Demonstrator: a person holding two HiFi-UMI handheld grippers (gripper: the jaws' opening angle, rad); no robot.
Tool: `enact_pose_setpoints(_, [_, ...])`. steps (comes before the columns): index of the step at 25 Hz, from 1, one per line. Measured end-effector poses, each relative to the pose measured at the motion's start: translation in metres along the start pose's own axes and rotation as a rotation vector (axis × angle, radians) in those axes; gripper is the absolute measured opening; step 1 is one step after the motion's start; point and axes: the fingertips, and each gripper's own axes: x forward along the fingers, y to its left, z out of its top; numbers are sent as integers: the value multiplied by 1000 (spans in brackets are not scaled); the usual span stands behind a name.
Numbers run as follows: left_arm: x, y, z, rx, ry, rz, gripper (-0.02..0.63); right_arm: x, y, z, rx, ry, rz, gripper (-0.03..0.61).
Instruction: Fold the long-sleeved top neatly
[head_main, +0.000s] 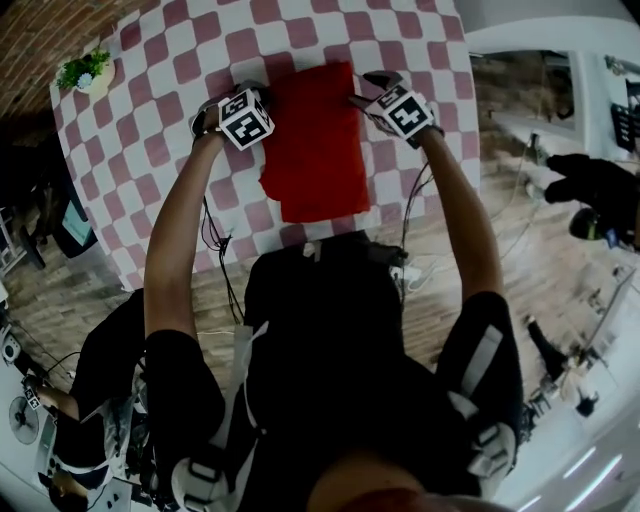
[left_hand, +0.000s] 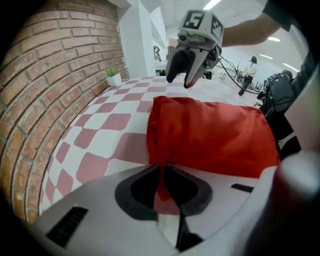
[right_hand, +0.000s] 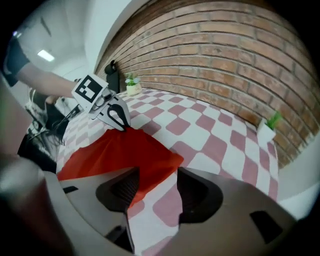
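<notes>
Red cotton, folded to a flat rectangle, the long-sleeved top (head_main: 318, 140) lies mid-way across the pink-and-white checked bench (head_main: 180, 60). The left gripper (left_hand: 162, 182) is clamped on its 10 o'clock corner, probably to pin the fold. At 2 o'clock the right gripper (right_hand: 157, 192) gapes wide and clamps nothing, the hem lying loose beneath it, which its own view shows but the head view leaves too small to read.

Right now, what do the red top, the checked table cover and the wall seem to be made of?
Red top: soft matte woven or knit cloth; it folds flat and bunches where the left gripper pinches it.
Checked table cover: probably thin cloth or plastic sheet, lying smooth; cannot tell which.
Wall: rough red brick with pale mortar lines, or a brick-look facing.
</notes>
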Motion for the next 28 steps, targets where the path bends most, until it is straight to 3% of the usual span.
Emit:
enact_pose_setpoints(5, [1,1,4,27,-1,16,44,-2,1,34,-342,111,62,231])
enact_pose_setpoints(10, [1,0,0,34,19,-11,43,30,2,53,-474,217,182,239])
enact_pose_setpoints(14, [0,1,1,28,17,-26,44,52,8,33,-525,348,307,242])
enact_pose_setpoints(17, [0,2,3,24,10,-33,44,60,3,16,-512,423,344,242])
enact_pose_setpoints(26, [0,4,1,-8,-5,-74,44,70,-6,15,-492,421,372,234])
enact_pose_setpoints(28, [1,3,1,-5,-2,-79,44,68,-5,14,-498,428,384,172])
